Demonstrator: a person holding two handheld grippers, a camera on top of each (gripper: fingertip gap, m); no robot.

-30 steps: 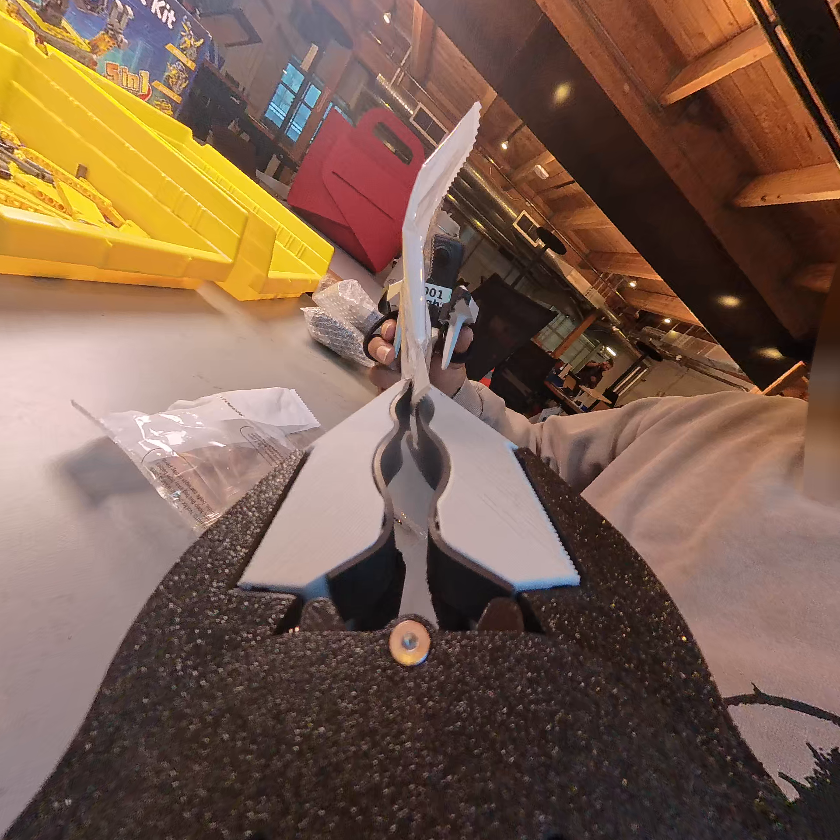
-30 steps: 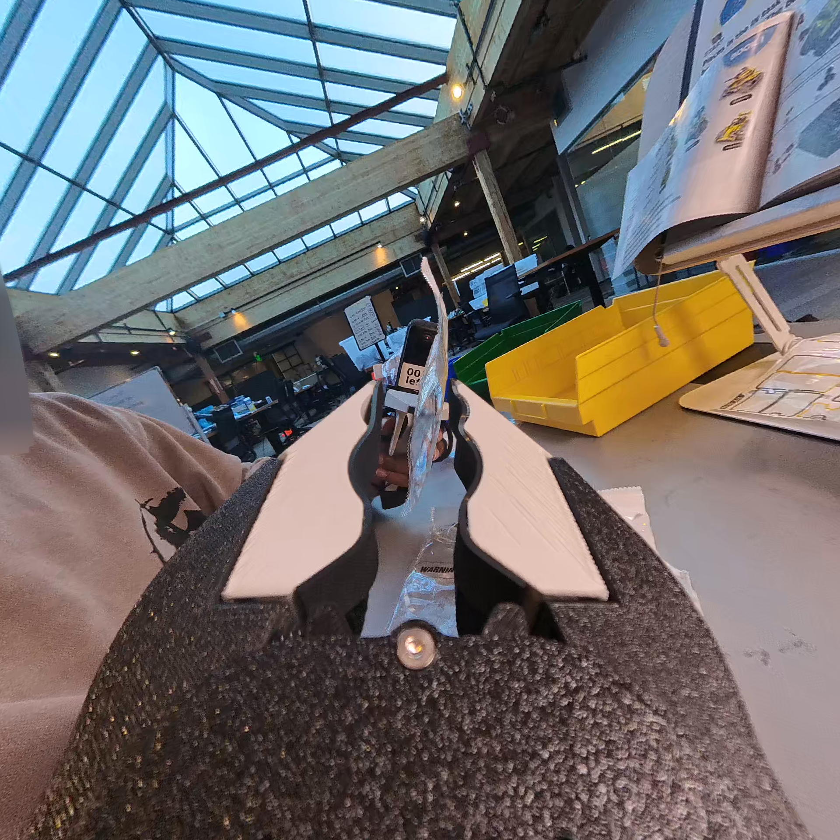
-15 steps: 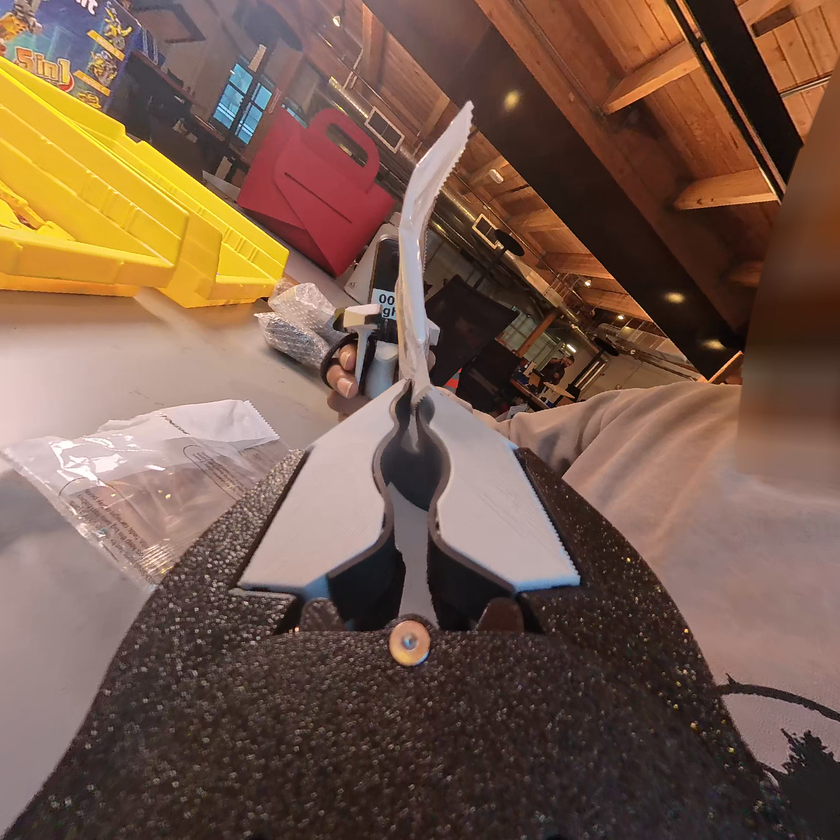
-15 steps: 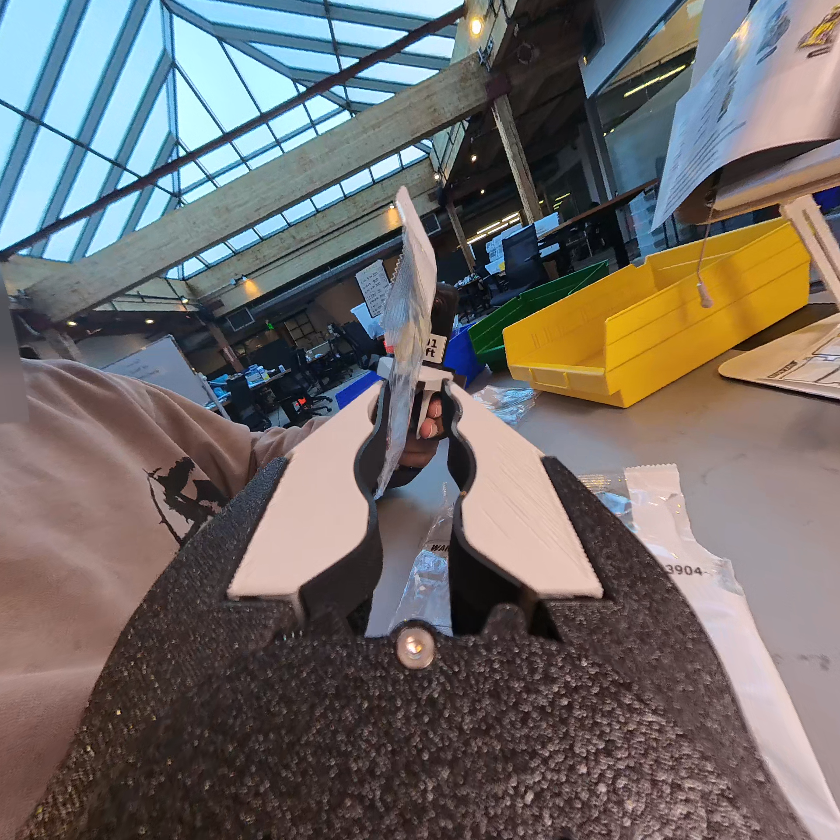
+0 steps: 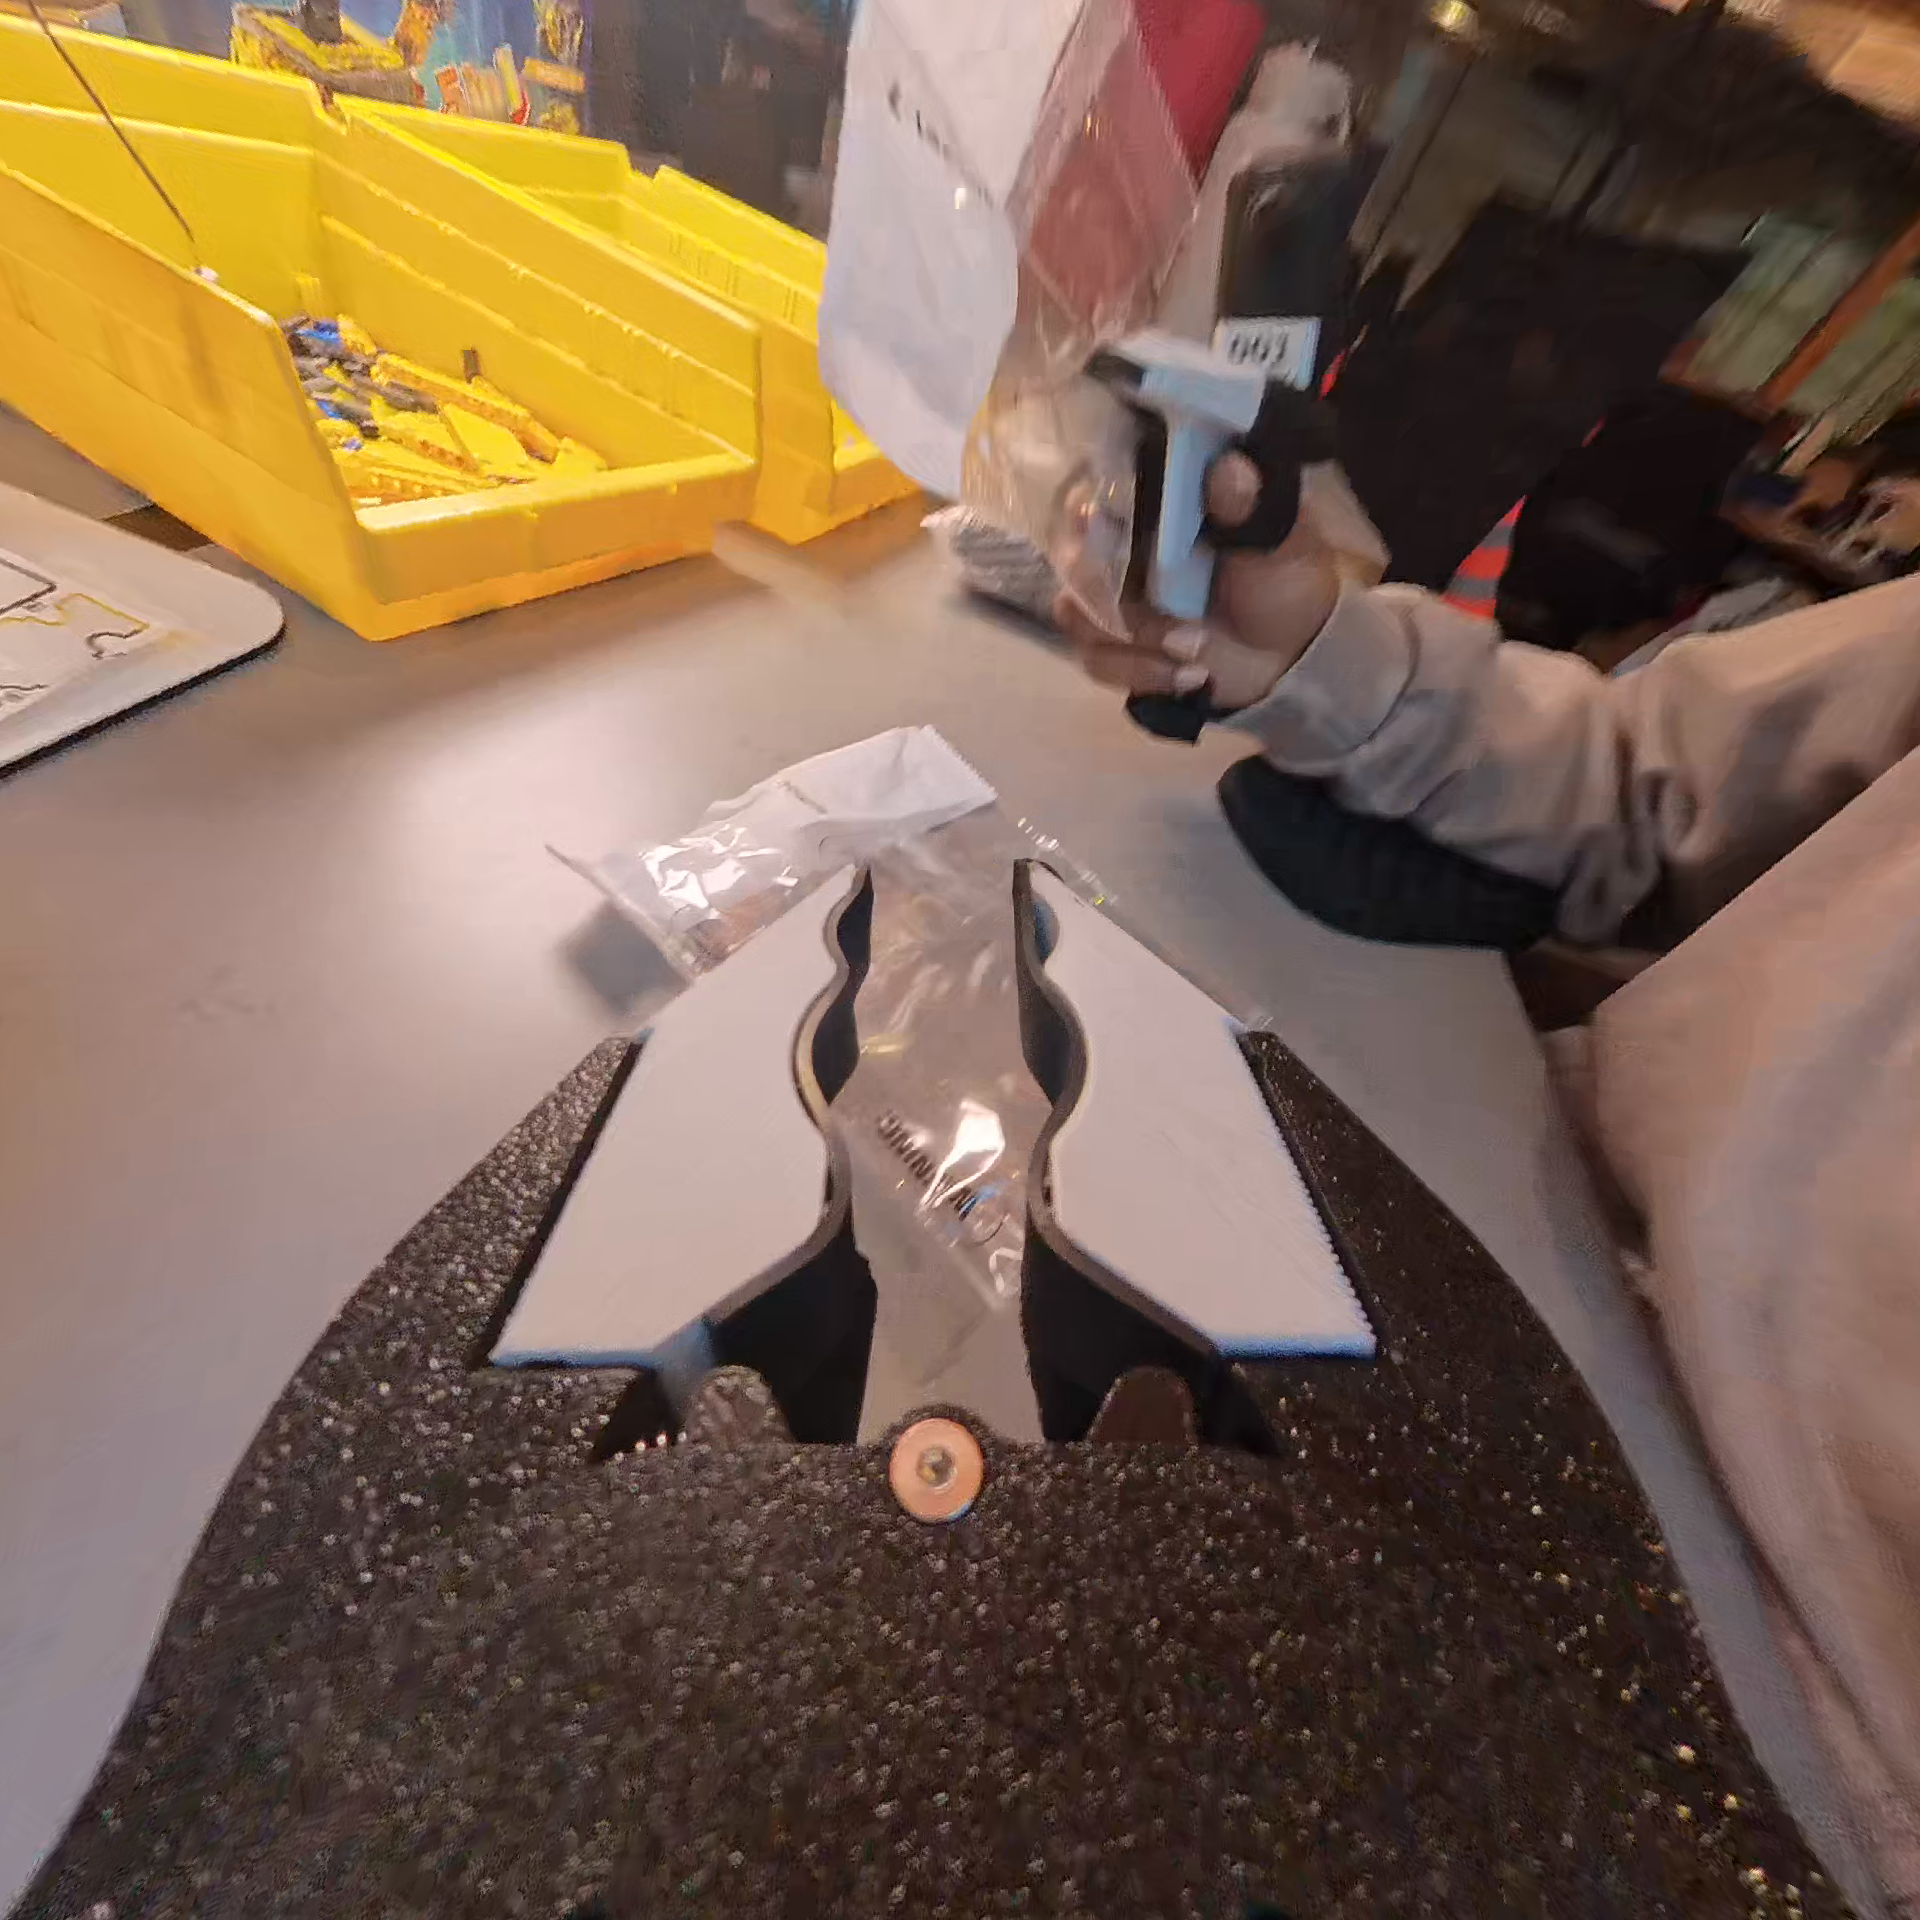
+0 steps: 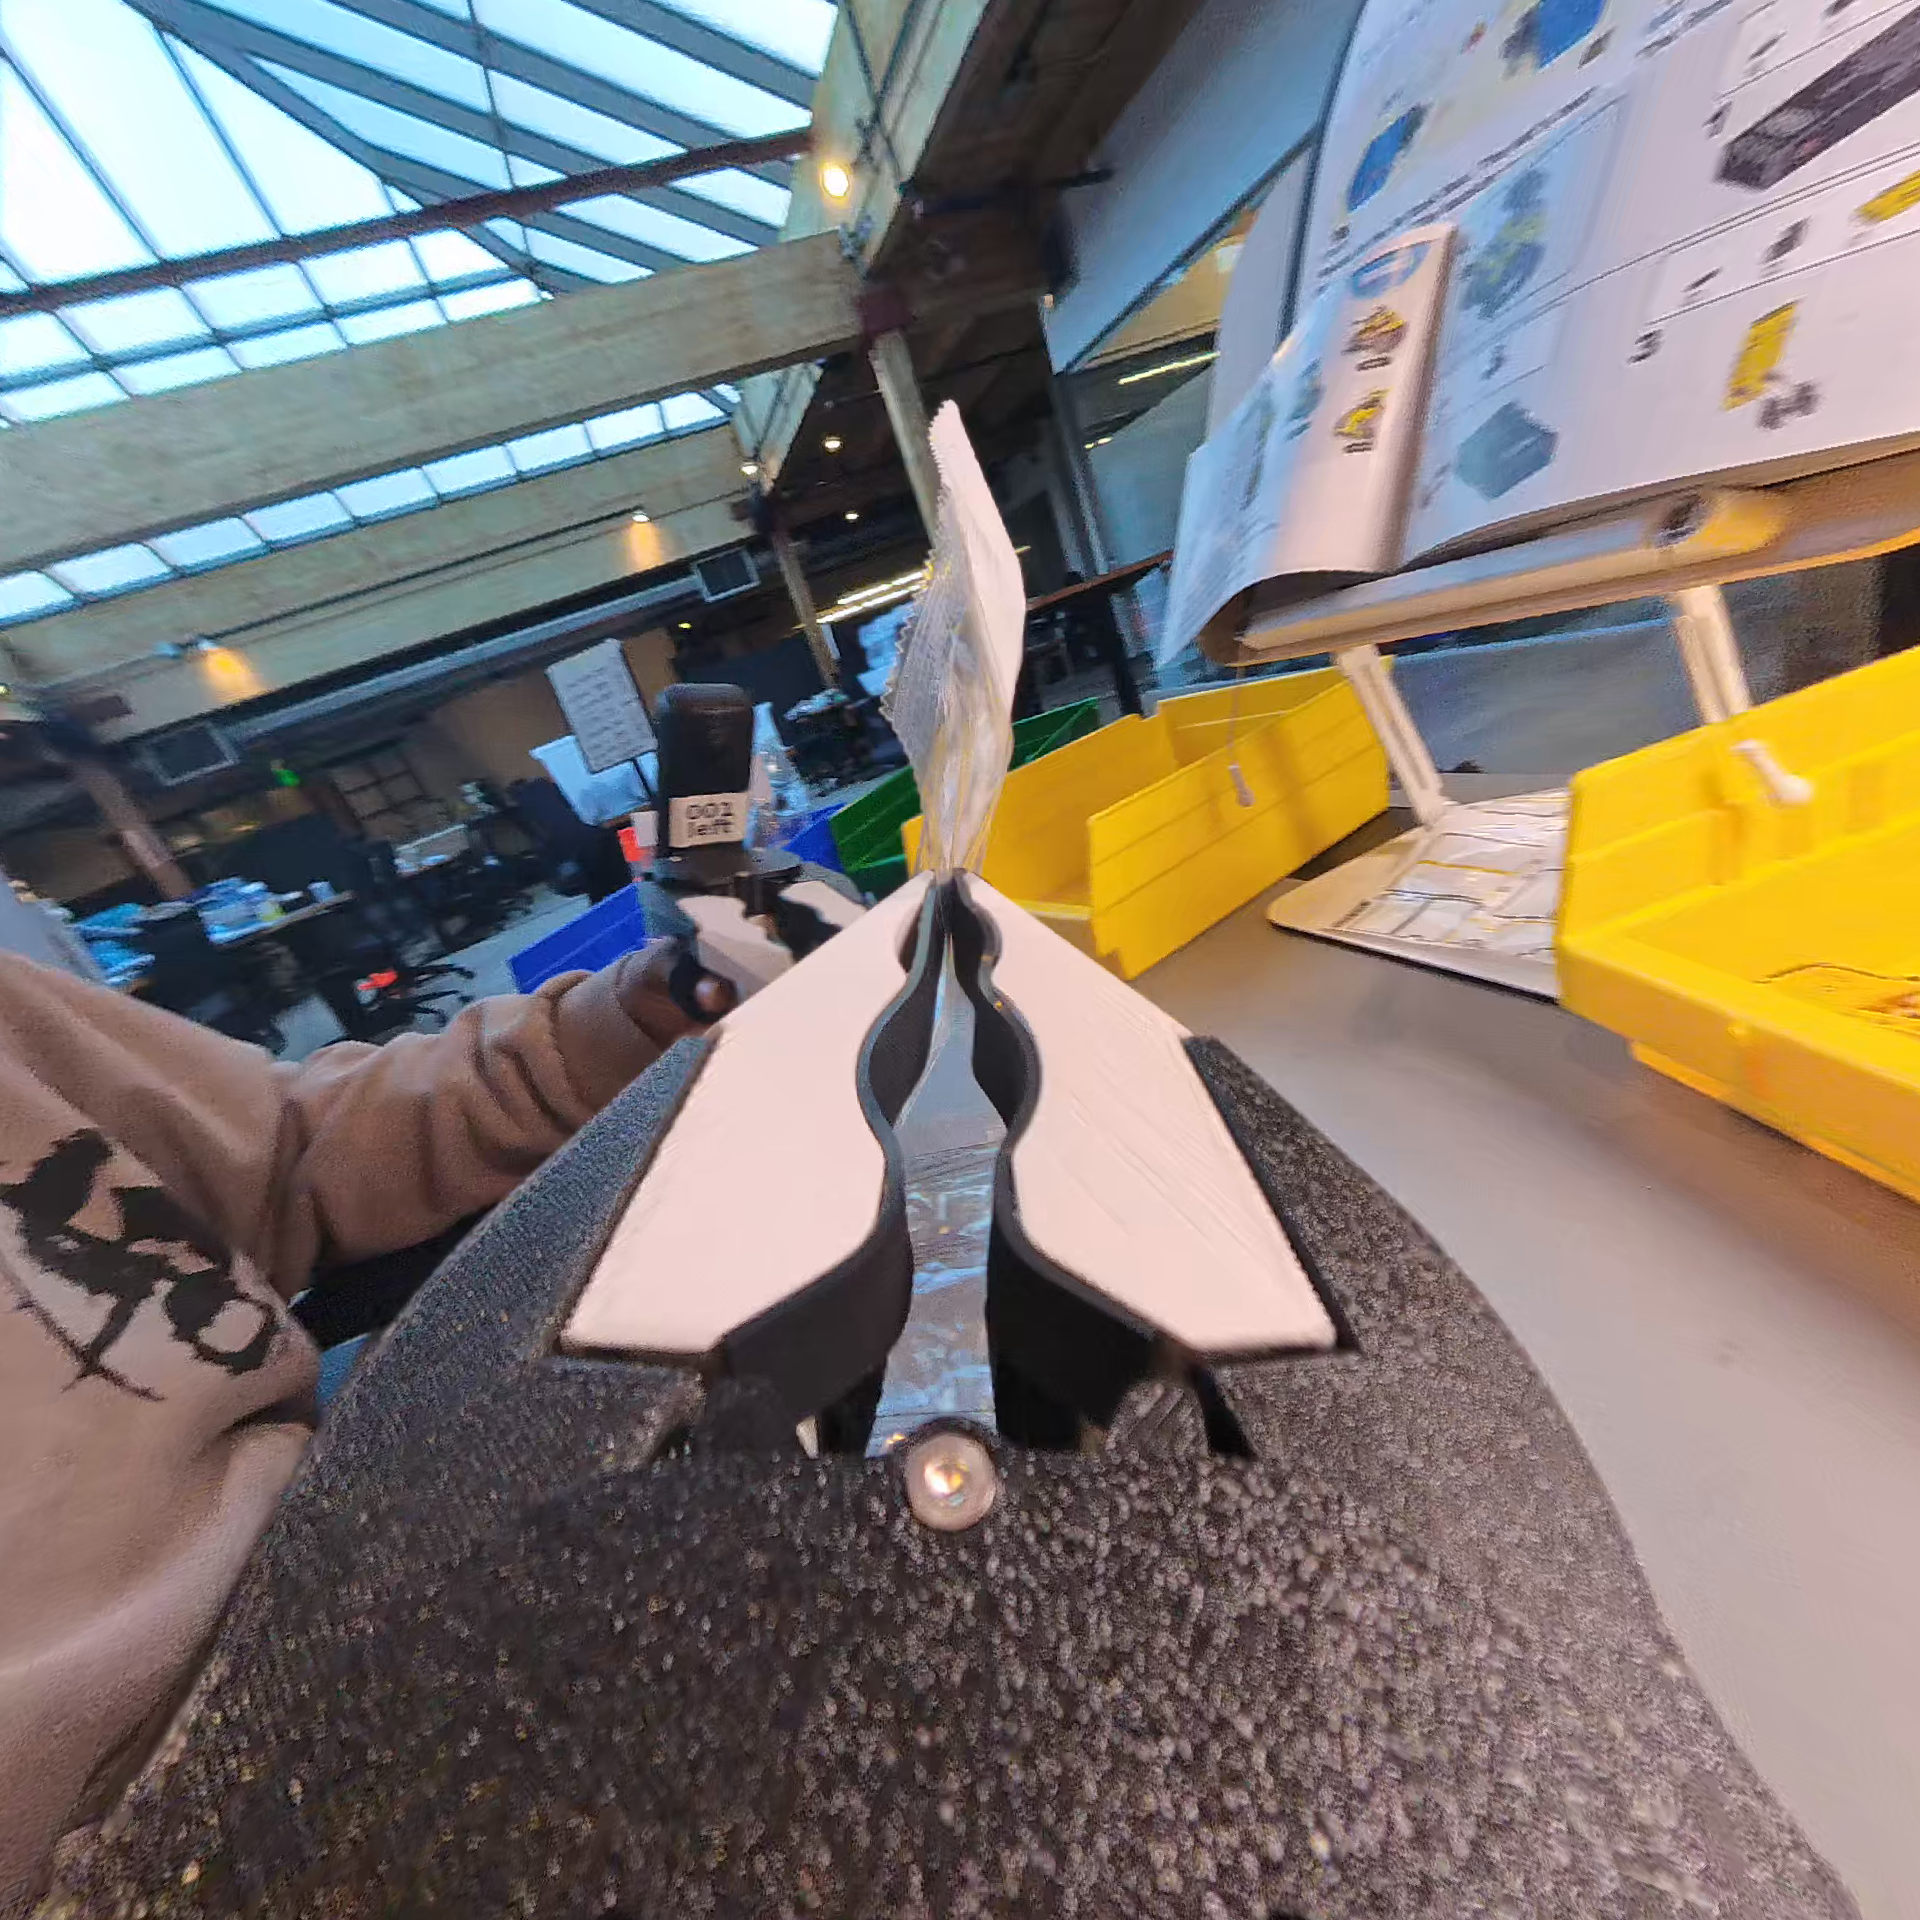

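My right gripper (image 6: 945, 885) is shut on a flat plastic bag (image 6: 971, 623), white at one end and clear at the other. The bag stands up from the fingertips. In the left wrist view the same bag (image 5: 925, 260) hangs in the air at the upper middle, in front of the hand on the right gripper's handle (image 5: 1226, 582). My left gripper (image 5: 940, 878) is open, low over the grey table (image 5: 312, 935). A clear bag (image 5: 935, 1091) lies on the table under its gap, and a white-and-clear bag (image 5: 790, 852) lies just ahead of its left fingertip. No pad presses on either.
Yellow bins (image 5: 468, 436) with small parts stand at the back left. More yellow bins (image 6: 1195, 821), a green bin (image 6: 883, 831) and a blue bin (image 6: 582, 935) lie ahead of the right gripper. An open booklet on a stand (image 6: 1558, 312) overhangs a printed mat (image 6: 1455, 894). A sleeve (image 5: 1507, 748) rests at the right. Across from one pair of fingers to the other is roughly 15 centimeters.
My left gripper opened, let go of the upright bag and swung down towards the table. My right gripper closed on that bag and now holds it alone.
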